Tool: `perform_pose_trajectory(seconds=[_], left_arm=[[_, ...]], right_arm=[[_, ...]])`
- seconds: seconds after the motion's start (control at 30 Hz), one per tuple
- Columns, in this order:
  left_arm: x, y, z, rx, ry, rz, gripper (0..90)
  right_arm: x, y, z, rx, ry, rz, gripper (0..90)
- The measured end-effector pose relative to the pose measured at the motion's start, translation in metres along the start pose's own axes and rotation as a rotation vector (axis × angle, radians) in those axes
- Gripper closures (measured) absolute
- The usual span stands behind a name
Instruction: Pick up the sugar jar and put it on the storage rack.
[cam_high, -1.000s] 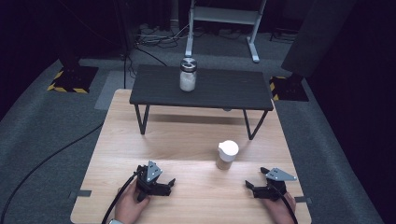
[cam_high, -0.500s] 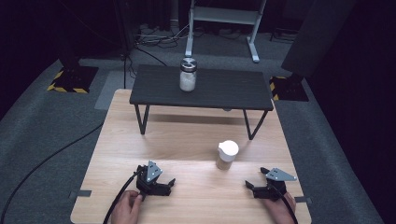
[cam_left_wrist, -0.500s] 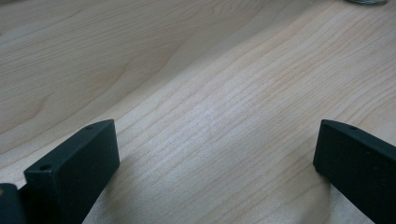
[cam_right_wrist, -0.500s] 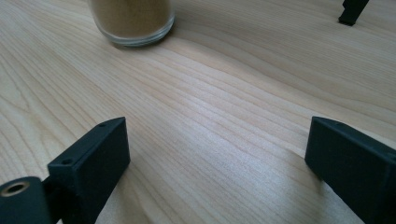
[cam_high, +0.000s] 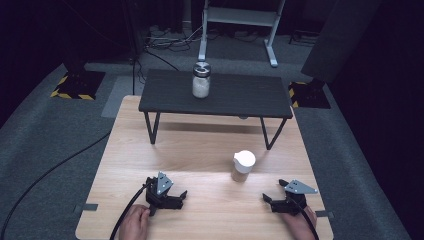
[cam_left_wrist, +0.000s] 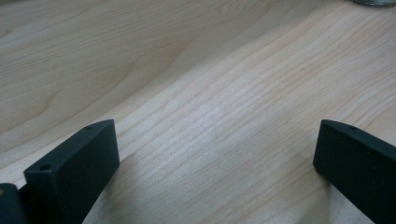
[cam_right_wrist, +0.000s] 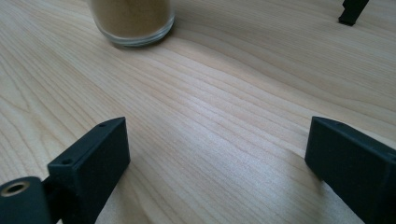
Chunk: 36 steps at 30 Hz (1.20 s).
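A glass jar (cam_high: 243, 167) with a white lid and brown contents stands on the wooden table (cam_high: 200, 150), right of centre. Its base shows at the top left of the right gripper view (cam_right_wrist: 133, 18). A second jar (cam_high: 201, 80), with white contents and a metal lid, stands on a low black side table (cam_high: 235, 95) at the back. My left gripper (cam_high: 179, 198) rests near the front edge, left of the brown jar. Its jaws (cam_left_wrist: 215, 163) are wide open over bare wood. My right gripper (cam_high: 274, 192) lies front right, also open (cam_right_wrist: 215, 158), with nothing between its jaws.
The black side table's legs (cam_high: 151, 127) stand on the wood; one foot (cam_right_wrist: 352, 11) shows far off in the right gripper view. A cable (cam_high: 55, 167) trails off the table's left side onto grey carpet. A white metal stand (cam_high: 240, 20) is behind the table.
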<state>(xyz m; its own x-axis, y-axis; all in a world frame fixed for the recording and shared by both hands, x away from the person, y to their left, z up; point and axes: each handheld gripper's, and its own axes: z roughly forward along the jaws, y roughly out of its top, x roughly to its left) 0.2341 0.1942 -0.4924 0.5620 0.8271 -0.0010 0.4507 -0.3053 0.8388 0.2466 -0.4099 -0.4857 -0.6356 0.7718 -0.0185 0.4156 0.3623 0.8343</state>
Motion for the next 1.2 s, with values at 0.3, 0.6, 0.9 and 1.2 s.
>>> perform_pose_trajectory(seconds=[0.3,0.6,0.9,1.2], left_arm=[[-0.0034,-0.0009,-0.0012,-0.001,0.02,-0.013,0.3],[-0.0034,-0.0008,-0.0012,0.0,0.02,-0.014,0.3],[-0.0034,-0.0009,-0.0012,0.0,0.02,-0.014,0.3],[-0.0034,-0.0009,-0.0012,-0.001,0.019,-0.013,0.3]], right_arm=[[-0.0001,0.0,0.0,0.0,0.0,0.0,6.4],[0.0,0.0,0.0001,0.0,0.0,0.0,6.4],[0.0003,0.0001,0.0001,0.0,-0.002,0.002,6.4],[0.0003,0.0001,0.0001,0.0,-0.002,0.002,6.4]])
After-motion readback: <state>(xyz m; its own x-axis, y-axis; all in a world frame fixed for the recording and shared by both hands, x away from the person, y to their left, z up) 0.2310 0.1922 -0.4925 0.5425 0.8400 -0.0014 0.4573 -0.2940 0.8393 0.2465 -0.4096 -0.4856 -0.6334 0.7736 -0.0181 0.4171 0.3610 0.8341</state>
